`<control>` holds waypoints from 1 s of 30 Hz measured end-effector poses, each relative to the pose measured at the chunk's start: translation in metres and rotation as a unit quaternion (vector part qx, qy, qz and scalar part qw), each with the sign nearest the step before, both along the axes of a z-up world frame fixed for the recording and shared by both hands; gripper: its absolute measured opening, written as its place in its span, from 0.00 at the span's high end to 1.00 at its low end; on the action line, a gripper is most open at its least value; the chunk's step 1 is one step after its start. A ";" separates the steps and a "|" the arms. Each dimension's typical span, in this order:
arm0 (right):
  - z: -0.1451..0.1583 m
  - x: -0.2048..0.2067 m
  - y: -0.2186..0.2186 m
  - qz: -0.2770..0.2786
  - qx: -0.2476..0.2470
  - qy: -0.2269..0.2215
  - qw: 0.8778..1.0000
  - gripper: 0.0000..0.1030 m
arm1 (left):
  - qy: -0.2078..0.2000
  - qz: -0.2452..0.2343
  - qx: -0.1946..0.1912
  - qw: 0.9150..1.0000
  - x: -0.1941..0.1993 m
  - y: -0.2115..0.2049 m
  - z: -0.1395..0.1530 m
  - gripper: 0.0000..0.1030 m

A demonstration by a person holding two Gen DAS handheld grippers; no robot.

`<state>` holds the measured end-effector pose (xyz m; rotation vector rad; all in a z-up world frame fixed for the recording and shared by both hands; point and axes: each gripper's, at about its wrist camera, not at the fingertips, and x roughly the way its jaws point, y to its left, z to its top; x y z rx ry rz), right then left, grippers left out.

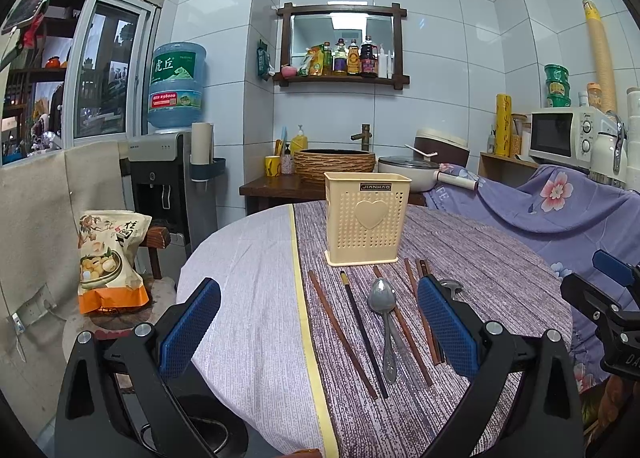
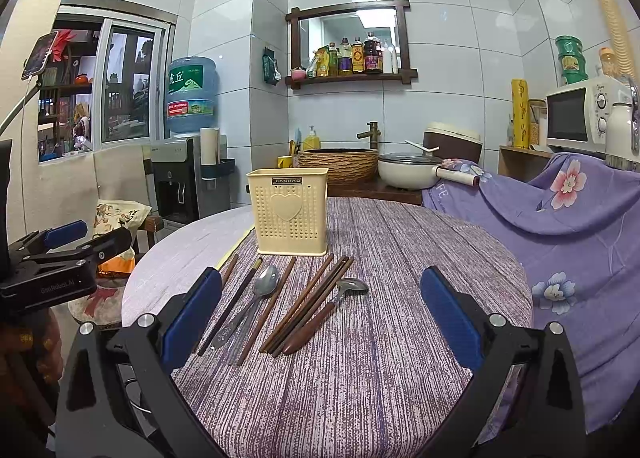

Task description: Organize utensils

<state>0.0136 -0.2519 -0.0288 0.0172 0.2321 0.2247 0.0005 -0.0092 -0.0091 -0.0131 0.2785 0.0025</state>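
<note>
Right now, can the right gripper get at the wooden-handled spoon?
Probably yes: the right gripper is open, and the wooden-handled spoon lies uncovered ahead of it, though close beside the chopsticks.

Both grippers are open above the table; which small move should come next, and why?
Probably lower the right gripper onto the wooden-handled metal spoon: it lies between the open fingers, apart from the brown wooden chopsticks, and the cream perforated plastic holder looks empty.
</note>
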 end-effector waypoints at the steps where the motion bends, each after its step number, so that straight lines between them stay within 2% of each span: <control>1: 0.000 0.000 -0.001 0.000 0.000 0.001 1.000 0.05 | 0.000 0.000 -0.001 1.000 0.000 0.001 0.001 0.06; 21: -0.005 0.003 0.000 -0.002 -0.002 0.004 1.000 0.05 | 0.003 0.002 0.001 1.000 0.001 0.002 -0.003 0.06; 26: -0.010 0.008 -0.001 -0.009 -0.009 0.012 1.000 0.05 | 0.019 0.005 -0.002 1.000 0.007 0.008 -0.010 0.06; 30: -0.011 0.018 -0.001 -0.015 -0.016 0.027 0.999 0.05 | 0.053 0.010 -0.004 0.999 0.024 0.016 -0.012 0.06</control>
